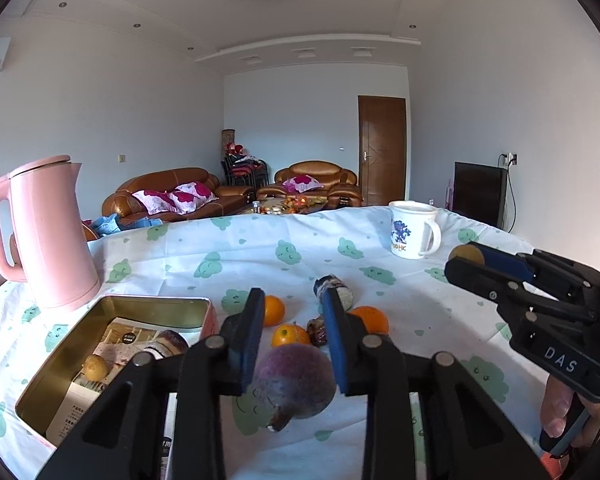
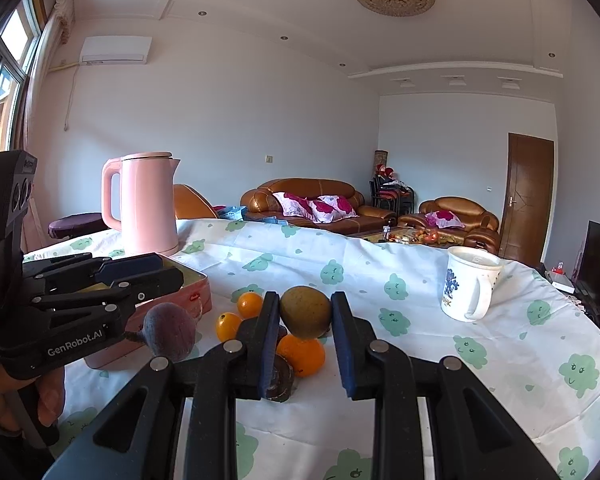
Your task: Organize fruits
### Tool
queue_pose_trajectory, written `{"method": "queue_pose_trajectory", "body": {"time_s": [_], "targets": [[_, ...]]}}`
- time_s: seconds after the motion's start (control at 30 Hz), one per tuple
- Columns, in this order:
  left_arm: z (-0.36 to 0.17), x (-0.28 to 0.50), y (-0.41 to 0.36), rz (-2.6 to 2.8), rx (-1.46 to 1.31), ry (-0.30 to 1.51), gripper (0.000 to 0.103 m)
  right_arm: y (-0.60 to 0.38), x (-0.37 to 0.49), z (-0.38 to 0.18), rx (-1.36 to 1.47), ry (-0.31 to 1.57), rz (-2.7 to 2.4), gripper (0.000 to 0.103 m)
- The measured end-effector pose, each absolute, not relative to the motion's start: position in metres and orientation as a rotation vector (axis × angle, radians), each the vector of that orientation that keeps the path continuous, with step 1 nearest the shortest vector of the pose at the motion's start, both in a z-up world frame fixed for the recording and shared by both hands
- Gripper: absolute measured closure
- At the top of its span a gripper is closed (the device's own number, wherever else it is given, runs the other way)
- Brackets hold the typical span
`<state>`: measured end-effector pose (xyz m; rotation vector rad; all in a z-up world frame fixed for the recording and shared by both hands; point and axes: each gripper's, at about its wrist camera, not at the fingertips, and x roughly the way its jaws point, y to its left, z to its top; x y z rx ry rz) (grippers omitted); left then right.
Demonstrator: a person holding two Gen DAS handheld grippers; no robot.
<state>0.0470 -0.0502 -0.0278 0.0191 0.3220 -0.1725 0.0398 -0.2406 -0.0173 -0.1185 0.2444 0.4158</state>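
My left gripper [image 1: 294, 320] is shut on a purple fruit [image 1: 296, 380], held above the cloth beside an open tin box [image 1: 112, 344]. The box holds a small yellow-brown fruit [image 1: 95, 367], a dark wrapped item and leaflets. My right gripper [image 2: 306, 312] is shut on a brown-green round fruit [image 2: 306, 316], also seen between its tips in the left wrist view [image 1: 466, 255]. Three oranges [image 1: 286, 336] and dark pieces [image 1: 334, 292] lie on the table [image 1: 420, 312]. In the right wrist view the oranges [image 2: 300, 354] lie below the held fruit, and the left gripper [image 2: 164, 276] holds the purple fruit [image 2: 171, 332].
A pink kettle [image 1: 46, 232] stands behind the box at the left. A white mug [image 1: 414, 230] stands at the far right of the table. The table edge curves along the back and right. A sofa and a door lie beyond.
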Motion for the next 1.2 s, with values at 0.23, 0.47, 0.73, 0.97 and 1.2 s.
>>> {"method": "queue_pose_trajectory", "body": {"time_s": [0.23,0.47,0.73,0.97,1.2], "targets": [[-0.029,0.048,-0.039,-0.149,-0.021,0.342,0.038,-0.241,0.044,-0.017,-0.114,0.256,0.412,0.075],[-0.042,0.063,-0.039,-0.142,0.047,0.507,0.035,-0.243,0.044,-0.018,-0.099,0.258,0.414,0.075],[-0.057,0.084,-0.069,-0.26,0.092,0.669,0.033,-0.246,0.045,-0.017,-0.088,0.266,0.415,0.075],[-0.058,0.08,-0.083,-0.327,0.087,0.695,0.035,-0.246,0.045,-0.017,-0.087,0.269,0.416,0.075],[-0.07,0.088,-0.095,-0.336,0.12,0.77,0.033,-0.245,0.045,-0.017,-0.089,0.271,0.415,0.075]]}}
